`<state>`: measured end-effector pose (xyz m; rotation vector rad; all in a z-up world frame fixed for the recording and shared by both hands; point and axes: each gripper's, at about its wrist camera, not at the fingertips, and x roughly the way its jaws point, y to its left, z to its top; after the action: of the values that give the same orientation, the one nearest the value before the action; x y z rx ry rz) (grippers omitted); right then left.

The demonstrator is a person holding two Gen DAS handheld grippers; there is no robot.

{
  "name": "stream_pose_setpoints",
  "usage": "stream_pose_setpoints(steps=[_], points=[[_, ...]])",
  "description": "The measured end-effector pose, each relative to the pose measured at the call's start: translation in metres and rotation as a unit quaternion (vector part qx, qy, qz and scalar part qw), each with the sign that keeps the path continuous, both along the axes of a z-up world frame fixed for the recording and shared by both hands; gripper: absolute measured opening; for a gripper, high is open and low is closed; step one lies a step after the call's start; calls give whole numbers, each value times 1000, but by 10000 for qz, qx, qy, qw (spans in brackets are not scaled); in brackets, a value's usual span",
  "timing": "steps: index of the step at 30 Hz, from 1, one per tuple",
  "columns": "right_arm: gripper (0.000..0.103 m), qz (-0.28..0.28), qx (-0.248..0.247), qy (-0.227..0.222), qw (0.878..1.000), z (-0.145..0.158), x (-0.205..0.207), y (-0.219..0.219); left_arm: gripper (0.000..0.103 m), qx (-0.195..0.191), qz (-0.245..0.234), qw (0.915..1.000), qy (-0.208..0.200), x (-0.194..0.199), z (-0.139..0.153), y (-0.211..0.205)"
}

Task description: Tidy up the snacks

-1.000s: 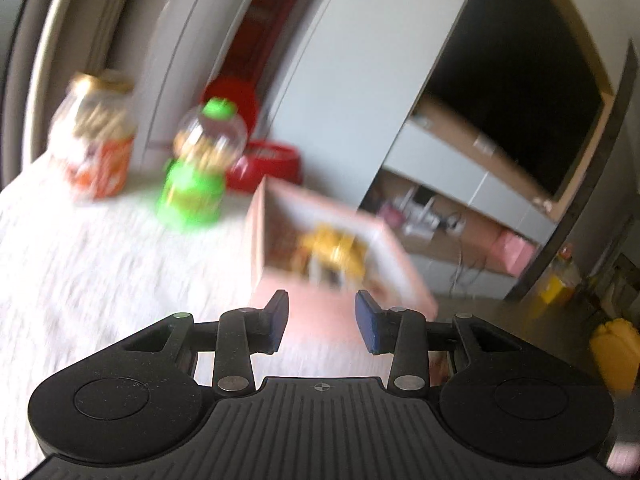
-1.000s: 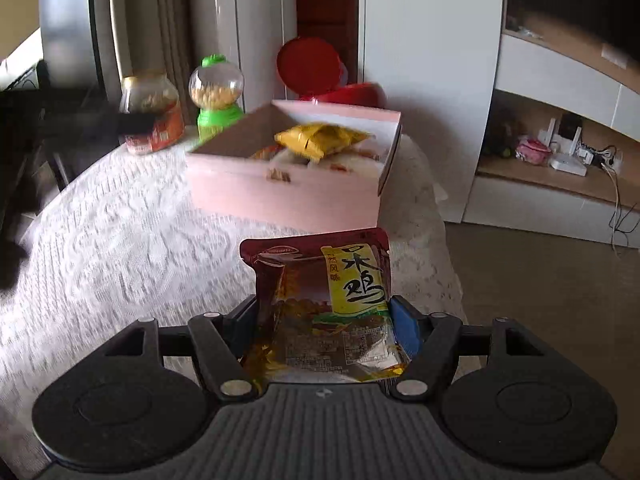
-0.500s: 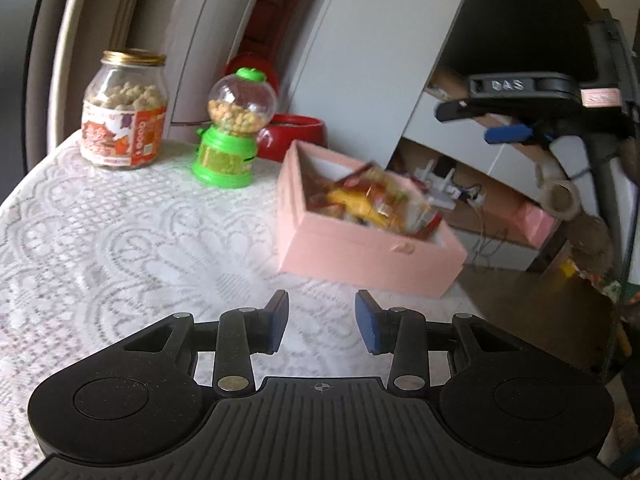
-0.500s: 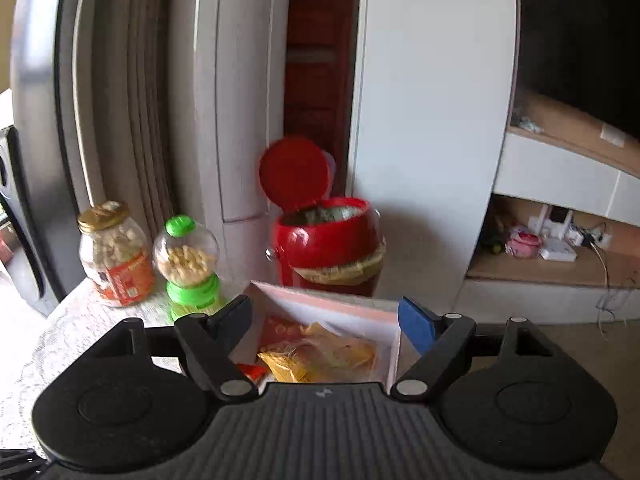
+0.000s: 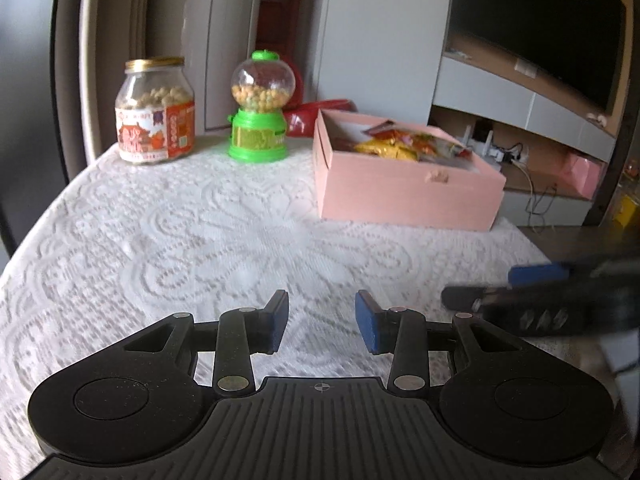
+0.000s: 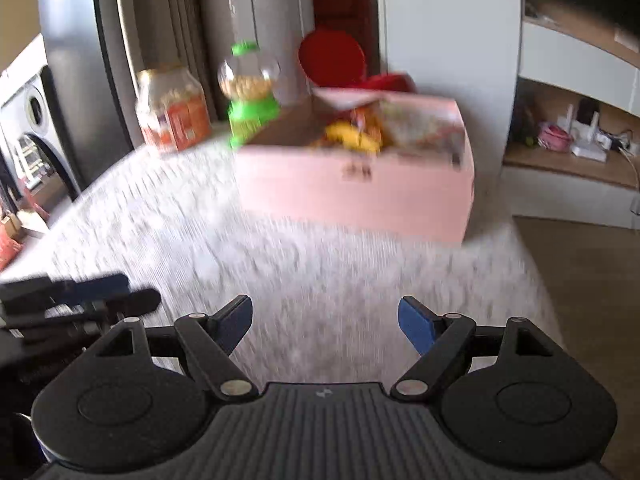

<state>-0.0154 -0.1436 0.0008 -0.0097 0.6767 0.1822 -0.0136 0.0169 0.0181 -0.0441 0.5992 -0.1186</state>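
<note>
A pink open box (image 5: pixel 408 192) holding several snack packets (image 5: pixel 404 146) stands on the white lace tablecloth (image 5: pixel 200 232); it also shows in the right wrist view (image 6: pixel 352 192), blurred. My left gripper (image 5: pixel 322 322) is open and empty, low over the cloth in front of the box. My right gripper (image 6: pixel 325 322) is open wide and empty, also in front of the box. It shows blurred at the right of the left wrist view (image 5: pixel 532 292).
A glass jar of nuts (image 5: pixel 155 110) and a green candy dispenser (image 5: pixel 259 108) stand at the back of the table. A red bin (image 6: pixel 340 64) with its lid up stands behind the box. A TV unit with shelves (image 5: pixel 540 128) is at the right.
My right gripper held a snack packet a second ago; it opened over the box, let the packet go, and has drawn back empty. My left gripper swung to face the table.
</note>
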Motion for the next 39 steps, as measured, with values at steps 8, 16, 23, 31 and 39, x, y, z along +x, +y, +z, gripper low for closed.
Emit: stream_pose_setpoints(steps=[8,16,23,31,39], points=[[93,-447,-127,7,9989,-12,0,-7,43,324,16,9993,182,12,-12,-16],[95,-445,-93,-288,9986,-16,-5,-7,44,720,92,9973,139,15,-14,-27],[95,-451,-86,-282,9985,-16,-6,-7,44,661,88,9977,142,15,-14,-25],[96,-454,-86,-283,9985,-16,-6,-7,44,682,86,9975,139,15,-14,-25],[96,-455,-86,-282,9985,-16,-6,-7,44,680,85,9976,139,15,-14,-25]])
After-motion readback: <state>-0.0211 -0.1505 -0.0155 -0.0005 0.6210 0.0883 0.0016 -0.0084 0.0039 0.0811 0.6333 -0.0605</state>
